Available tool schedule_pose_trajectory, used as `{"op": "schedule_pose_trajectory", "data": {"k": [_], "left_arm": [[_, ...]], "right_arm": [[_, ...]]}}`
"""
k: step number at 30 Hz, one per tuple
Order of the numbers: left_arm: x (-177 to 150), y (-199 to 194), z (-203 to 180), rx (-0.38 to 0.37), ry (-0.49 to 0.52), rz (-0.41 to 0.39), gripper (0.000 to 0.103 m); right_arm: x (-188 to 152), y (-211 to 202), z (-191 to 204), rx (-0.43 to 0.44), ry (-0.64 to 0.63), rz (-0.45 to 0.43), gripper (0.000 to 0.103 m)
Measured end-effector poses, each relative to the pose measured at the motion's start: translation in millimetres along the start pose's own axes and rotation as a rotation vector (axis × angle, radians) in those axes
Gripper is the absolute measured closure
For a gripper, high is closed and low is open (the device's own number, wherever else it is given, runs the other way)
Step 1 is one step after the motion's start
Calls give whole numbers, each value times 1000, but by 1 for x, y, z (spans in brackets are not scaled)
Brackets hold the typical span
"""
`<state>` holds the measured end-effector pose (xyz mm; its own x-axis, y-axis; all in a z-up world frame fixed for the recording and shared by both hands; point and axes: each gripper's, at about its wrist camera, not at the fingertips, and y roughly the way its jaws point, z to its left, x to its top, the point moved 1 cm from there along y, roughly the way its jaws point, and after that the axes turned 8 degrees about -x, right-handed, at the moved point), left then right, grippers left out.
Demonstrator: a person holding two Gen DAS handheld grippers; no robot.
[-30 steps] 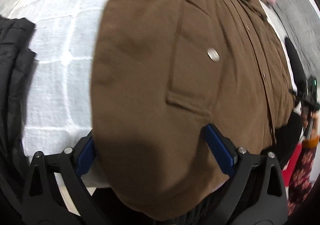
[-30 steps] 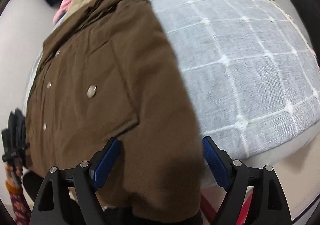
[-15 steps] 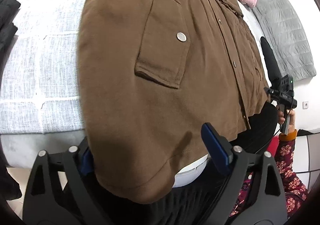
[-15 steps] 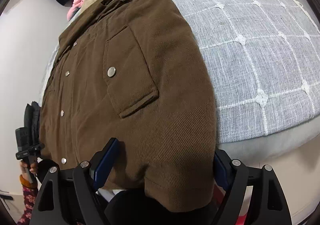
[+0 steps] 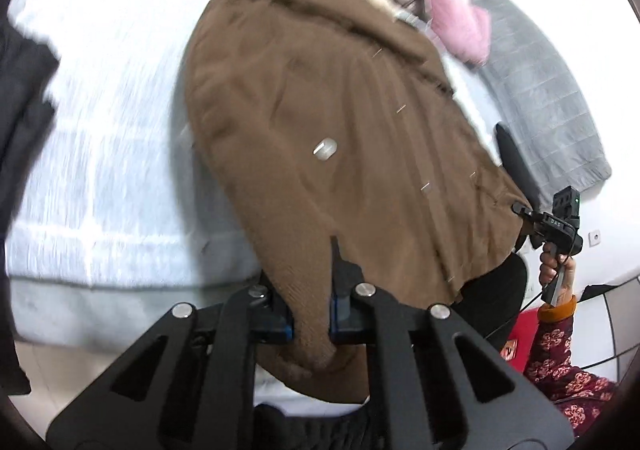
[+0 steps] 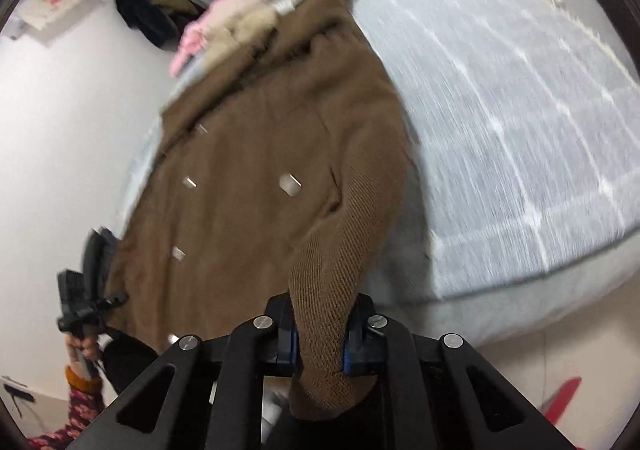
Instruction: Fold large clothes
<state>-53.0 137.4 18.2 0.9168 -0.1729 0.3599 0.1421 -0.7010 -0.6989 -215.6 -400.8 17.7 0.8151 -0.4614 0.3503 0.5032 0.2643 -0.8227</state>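
While brown corduroy snap-front coat [image 5: 340, 122] lies lengthwise on pale checked bedspread [image 6: 500, 110], collar far, hem near: left gripper [image 5: 310, 314] and right gripper [image 6: 320, 346], jaws just closed, clamp opposite hem corners. Fold runs hem toward collar.

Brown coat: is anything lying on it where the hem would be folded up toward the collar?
Nothing visible lies on the brown coat itself. Both hand-held grippers, left and right, have just closed on its hem. Pink and beige clothes sit piled at the collar end and could crowd the fold.
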Motion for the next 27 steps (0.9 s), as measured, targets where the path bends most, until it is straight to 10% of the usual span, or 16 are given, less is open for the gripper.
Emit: {"op": "schedule_pose_trajectory", "data": {"k": [13,27], "left_arm": [[100,-48,-49,-9,108,-346,91],[247,-11,12,49,-40,-457,90]], "right_arm": [[102,-31,68,31,-68,-245,92],[246,29,53,-18,52,-344,92]]}}
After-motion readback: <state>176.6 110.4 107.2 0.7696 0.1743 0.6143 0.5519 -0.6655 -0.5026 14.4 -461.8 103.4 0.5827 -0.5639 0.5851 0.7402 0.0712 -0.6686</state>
